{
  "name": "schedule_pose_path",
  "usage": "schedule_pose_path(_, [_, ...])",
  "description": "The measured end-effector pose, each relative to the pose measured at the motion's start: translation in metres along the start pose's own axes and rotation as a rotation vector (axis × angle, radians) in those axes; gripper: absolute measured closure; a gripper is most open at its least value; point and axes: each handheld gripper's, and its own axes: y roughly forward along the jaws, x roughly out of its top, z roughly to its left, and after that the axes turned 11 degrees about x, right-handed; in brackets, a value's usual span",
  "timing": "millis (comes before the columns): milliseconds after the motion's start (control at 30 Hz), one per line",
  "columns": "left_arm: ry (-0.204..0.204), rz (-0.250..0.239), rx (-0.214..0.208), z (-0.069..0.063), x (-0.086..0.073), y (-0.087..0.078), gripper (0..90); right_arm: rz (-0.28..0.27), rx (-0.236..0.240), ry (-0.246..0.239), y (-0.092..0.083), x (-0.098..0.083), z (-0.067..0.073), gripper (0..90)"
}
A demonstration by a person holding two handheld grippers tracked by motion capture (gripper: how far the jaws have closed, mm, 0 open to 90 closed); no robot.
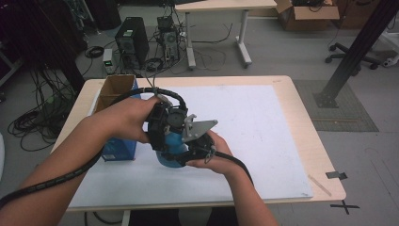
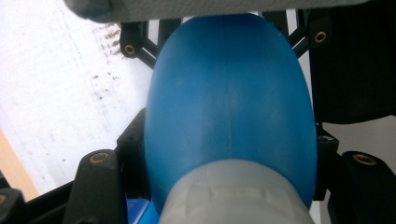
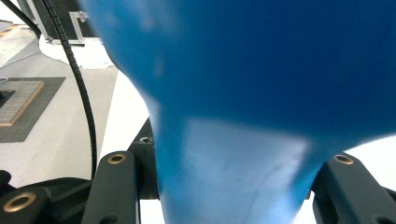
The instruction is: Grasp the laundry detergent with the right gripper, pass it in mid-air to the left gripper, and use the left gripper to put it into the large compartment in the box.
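Note:
A blue rubber bulb (image 1: 168,158) with a pale grey neck is held above the white mat (image 1: 254,127) near the table's front. My left gripper (image 1: 164,140) comes in from the left and is shut on it. In the left gripper view the rounded blue bulb (image 2: 229,107) sits between the two black jaws of the left gripper (image 2: 229,158), its pale neck nearest the camera. My right gripper (image 1: 189,153), with a grey plate on top, grips from the right. In the right gripper view the right gripper (image 3: 233,186) is shut on the narrower part of the blue bulb (image 3: 243,70).
An open cardboard box (image 1: 113,92) stands at the table's left, with a blue box (image 1: 120,149) in front of it. The wooden table edge (image 1: 313,141) borders the mat. Beyond are a computer tower (image 1: 131,42), cables, a desk and a black post (image 1: 353,52).

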Motion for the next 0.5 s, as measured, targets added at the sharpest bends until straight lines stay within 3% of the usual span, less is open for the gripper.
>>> schedule_pose_path(333, [-0.010,0.067,0.024,-0.0046,0.0060,0.0003,38.6,0.031,-0.024,-0.028,0.0002,0.0012,0.0021,45.9])
schedule_pose_path(500, [-0.015,0.075,0.027,-0.0043,0.0074,0.0007,38.7,0.037,-0.040,-0.036,0.0002,0.0009,0.0016,45.8])
